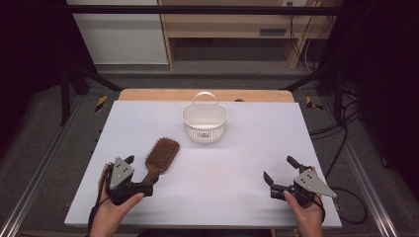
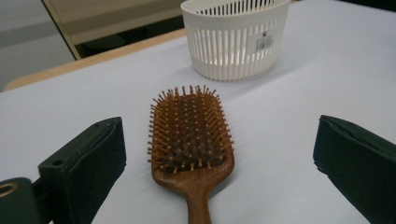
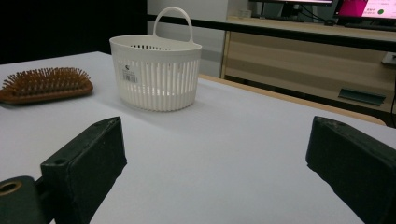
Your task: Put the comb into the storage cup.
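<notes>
High view, white basket (image 1: 204, 123) beyond wooden hairbrush (image 1: 160, 154), path unobstructed

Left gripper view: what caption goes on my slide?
Open left gripper straddles a wooden hairbrush, white basket beyond.

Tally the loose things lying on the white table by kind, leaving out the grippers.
Wooden hairbrush: 1, bristles up, in front of the left gripper, whose jaws stand open on either side of its handle.
White slatted basket with a handle: 1, upright near the far edge.
Total: 2
</notes>
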